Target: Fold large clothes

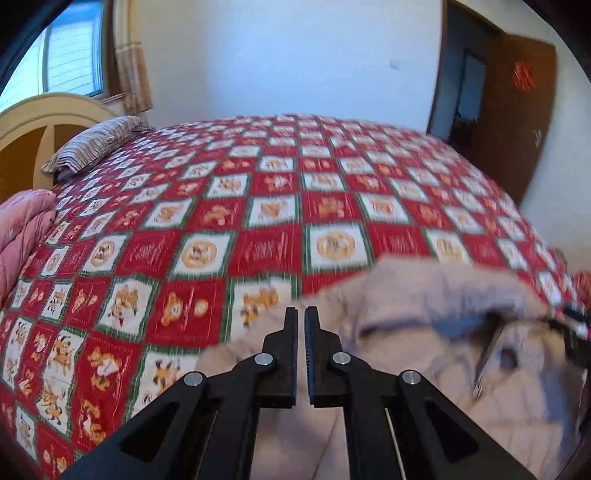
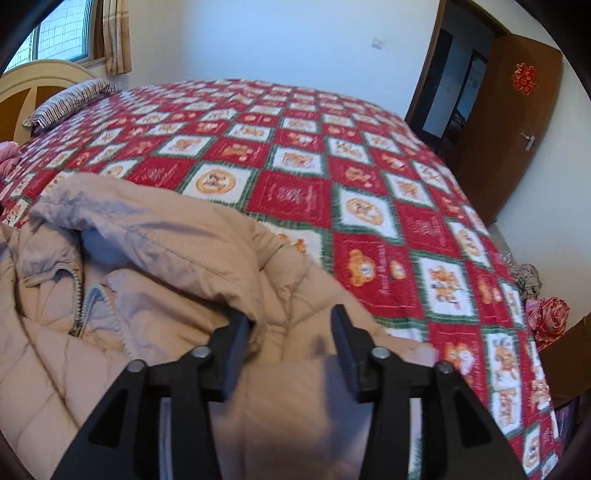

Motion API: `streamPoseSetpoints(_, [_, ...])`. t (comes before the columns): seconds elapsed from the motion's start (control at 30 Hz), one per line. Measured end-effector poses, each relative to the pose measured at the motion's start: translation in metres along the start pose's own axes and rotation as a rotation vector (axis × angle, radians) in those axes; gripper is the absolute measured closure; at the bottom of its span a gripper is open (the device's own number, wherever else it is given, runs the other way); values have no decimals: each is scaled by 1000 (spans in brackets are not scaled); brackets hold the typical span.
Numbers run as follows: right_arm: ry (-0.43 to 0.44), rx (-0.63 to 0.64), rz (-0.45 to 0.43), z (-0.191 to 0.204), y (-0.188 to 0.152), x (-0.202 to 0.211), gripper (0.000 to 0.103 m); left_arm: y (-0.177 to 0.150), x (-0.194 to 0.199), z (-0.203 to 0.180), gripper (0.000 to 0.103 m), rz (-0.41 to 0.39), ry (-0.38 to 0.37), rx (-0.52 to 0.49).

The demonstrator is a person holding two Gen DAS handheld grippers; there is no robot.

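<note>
- Bedroom, bed (image 2: 369,155) under red checked cover.
- Beige padded jacket (image 2: 166,258) lying on bed's near edge, hood up, zip (image 2: 79,295) partly open.
- Right gripper (image 2: 291,317) over jacket, jaws apart, fabric between, not pinched.
- Left gripper (image 1: 301,314) jaws together, empty, above jacket's edge.
- Striped pillow (image 1: 92,144) at bed's head.
- Brown door (image 2: 513,122) beyond bed's far corner.

**A home bedroom**

A wide bed fills the middle of both views, spread with a red, white and green checked quilt printed with cartoon bears (image 2: 295,192). At upper left stand a cream arched wooden headboard (image 1: 40,118), a grey striped pillow (image 1: 92,146), a window (image 1: 70,55) and beige curtain (image 2: 116,35). At upper right, a brown wooden door (image 2: 517,122) bears a red paper ornament (image 2: 524,78).
</note>
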State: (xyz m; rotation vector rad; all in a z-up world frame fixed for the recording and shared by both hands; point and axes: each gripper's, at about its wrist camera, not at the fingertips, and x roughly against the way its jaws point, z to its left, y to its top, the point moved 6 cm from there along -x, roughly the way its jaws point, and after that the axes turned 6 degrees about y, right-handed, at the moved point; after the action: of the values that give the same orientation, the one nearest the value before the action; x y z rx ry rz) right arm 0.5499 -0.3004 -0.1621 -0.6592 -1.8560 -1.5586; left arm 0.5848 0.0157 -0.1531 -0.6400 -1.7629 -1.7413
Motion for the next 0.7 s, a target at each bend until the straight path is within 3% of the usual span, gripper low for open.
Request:
streamPoseSetpoints(0.2, [-8,-115,-55,-11,10,39,46,32,-15,-24,99,-11,-29,36])
streamPoseSetpoints(0.37, [109,-265,-104,2,44,19,43,46,-52,-57,99,19,-57,51])
streamPoseSetpoints(0.5, [210,-361,-121,24,75,-9,43,34,-77,-77,99,81,-100,52])
streamPoseSetpoints(0.7, [234,-313,-54,56,77,-49,43,-3,-96,-93,99,124,-137,-7])
